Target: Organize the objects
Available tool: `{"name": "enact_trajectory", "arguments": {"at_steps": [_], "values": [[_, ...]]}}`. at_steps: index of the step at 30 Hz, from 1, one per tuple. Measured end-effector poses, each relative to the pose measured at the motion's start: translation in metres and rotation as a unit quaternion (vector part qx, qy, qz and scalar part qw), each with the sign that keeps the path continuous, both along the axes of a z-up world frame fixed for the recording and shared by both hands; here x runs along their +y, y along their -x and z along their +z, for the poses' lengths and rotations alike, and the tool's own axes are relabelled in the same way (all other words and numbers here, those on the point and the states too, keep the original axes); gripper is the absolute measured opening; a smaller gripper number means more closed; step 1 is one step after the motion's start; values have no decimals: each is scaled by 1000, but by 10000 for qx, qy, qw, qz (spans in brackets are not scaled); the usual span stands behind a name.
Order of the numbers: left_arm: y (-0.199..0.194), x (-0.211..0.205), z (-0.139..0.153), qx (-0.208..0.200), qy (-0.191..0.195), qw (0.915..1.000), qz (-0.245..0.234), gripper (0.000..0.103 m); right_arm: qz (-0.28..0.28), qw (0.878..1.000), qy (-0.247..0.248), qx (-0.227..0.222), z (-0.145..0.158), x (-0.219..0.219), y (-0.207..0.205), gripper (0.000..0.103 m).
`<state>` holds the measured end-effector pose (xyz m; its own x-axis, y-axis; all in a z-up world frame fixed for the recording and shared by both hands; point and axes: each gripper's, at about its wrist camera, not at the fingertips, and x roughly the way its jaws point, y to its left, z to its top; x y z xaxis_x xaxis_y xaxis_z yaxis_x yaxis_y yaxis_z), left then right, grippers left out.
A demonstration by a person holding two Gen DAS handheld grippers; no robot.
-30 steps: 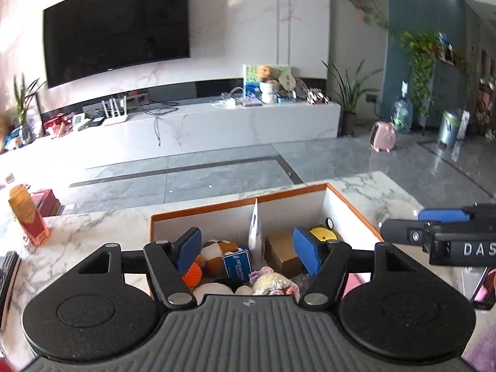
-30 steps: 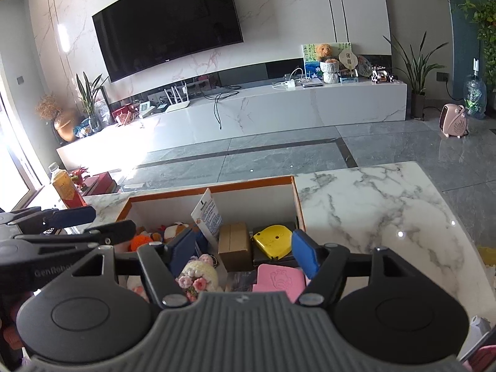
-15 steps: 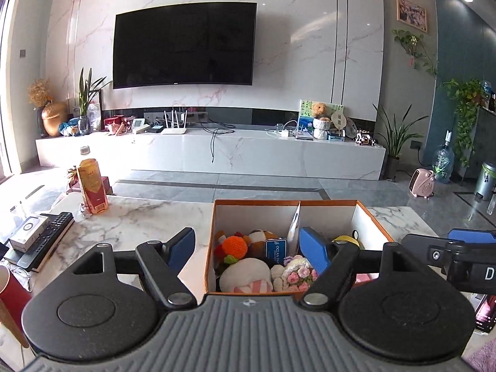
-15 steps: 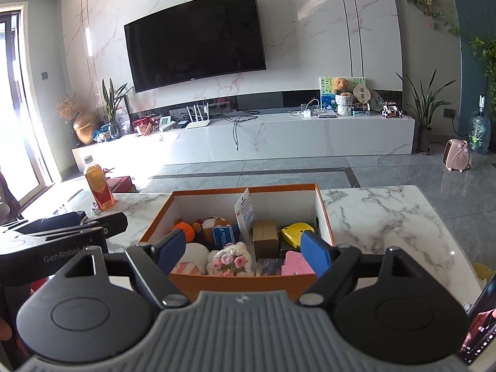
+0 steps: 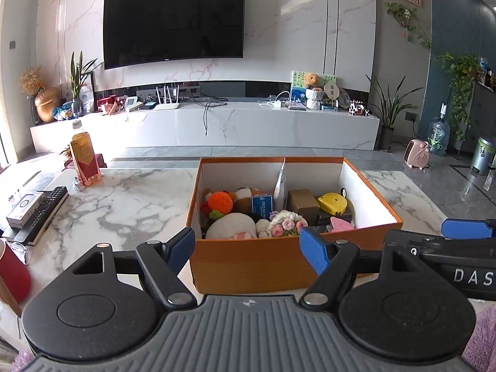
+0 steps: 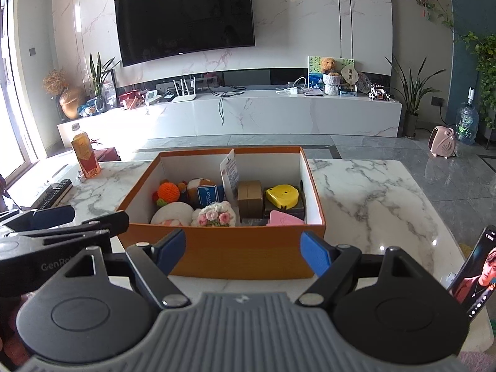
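Left claw: wide, nothing between its blue pads; its jaws have just been opening; it sits just short of the orange box's near wall.
Right claw: wide and empty too, jaws just opened further; it also faces the box's near wall.
Orange box: on the marble worktop, open at the top, a white card divider upright in the middle.
Box contents: orange crochet ball at the left, white plush and crochet flower bunch at the near side, brown carton and yellow case right of the divider, pink piece by the near wall.
Change from a second ago: both claws were right over the box with the toys between their pads; now they are drawn back and the box's whole front wall shows.
Only in left view: red cup at the left edge, small white device beside the remote, well left of the box.
Only in right view: phone propped upright with its screen lit, well right of the box.
Both views: tea bottle stands far left of the box; each claw shows at the edge of the other's view.
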<state>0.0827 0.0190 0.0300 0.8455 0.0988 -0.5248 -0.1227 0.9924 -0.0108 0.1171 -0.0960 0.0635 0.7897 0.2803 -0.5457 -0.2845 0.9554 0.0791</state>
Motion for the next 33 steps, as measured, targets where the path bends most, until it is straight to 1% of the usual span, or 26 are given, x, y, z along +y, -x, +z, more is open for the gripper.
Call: {"name": "enact_trajectory", "arguments": {"at_steps": [4,15,33], "values": [[2,0,-4,138,71,9999,57,88,-28,10000,-7,66,-5,-2,1,82],[6,3,2,112,81,9998,135,88,47,9999,107,77,-8,8,5,83],[7,2,7,65,52,9999,75,88,7,9999,110,46,-5,6,8,83]]}}
